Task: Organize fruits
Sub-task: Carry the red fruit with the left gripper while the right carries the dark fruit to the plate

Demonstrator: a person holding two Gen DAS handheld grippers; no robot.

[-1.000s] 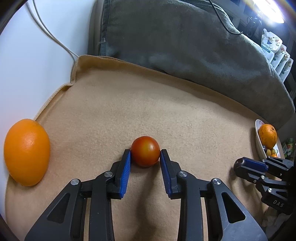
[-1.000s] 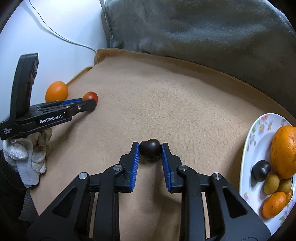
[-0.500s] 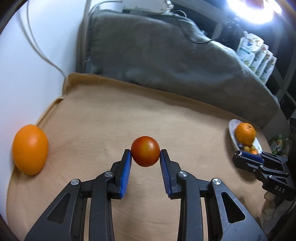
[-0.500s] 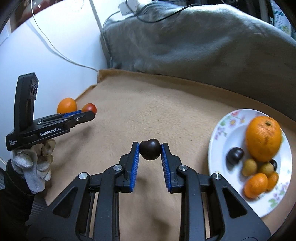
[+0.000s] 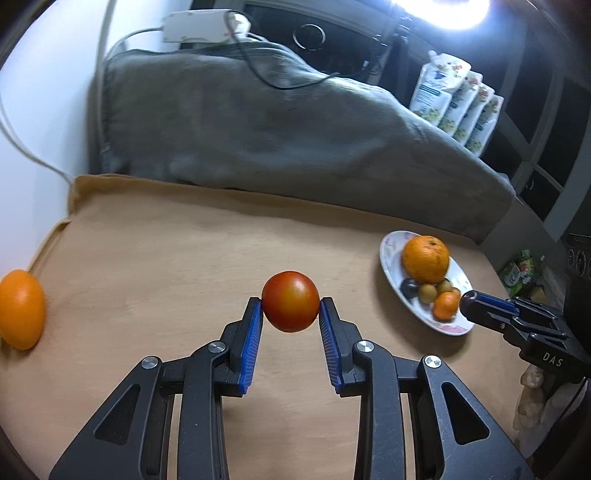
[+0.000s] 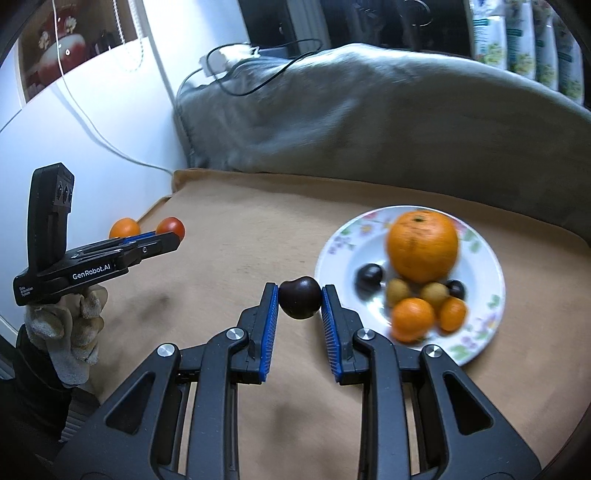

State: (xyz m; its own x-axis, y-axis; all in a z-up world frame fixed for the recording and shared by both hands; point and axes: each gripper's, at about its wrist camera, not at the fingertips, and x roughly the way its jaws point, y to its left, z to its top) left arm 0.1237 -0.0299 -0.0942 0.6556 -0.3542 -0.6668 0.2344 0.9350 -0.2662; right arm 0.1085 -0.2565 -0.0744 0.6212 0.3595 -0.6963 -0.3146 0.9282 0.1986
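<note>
My left gripper (image 5: 290, 314) is shut on a red tomato (image 5: 290, 305), held above the tan blanket (image 5: 184, 258). In the right wrist view that same left gripper (image 6: 173, 238) shows at the left with the tomato (image 6: 170, 226) at its tip. A dark round fruit (image 6: 300, 297) sits pinched in my right gripper (image 6: 300, 301), lifted just left of the flowered plate (image 6: 480, 251). The plate (image 5: 391, 251) carries a big orange (image 6: 423, 245), small oranges, yellowish fruits and dark ones. One loose orange (image 5: 20, 308) lies at the blanket's left edge. The right gripper's tip (image 5: 471, 299) hovers near the plate's front rim.
A grey cushion (image 5: 277, 129) lies along the back of the blanket, with a cable and white power strip (image 5: 199, 26) on it. White pouches (image 5: 458, 99) stand at the back right. A white wall borders the left. A gloved hand (image 6: 70, 325) holds the left gripper.
Both grippers have risen off the blanket with their fruit and swung toward the plate, which now lies closer in both views. The loose orange has slid toward the left edge.
</note>
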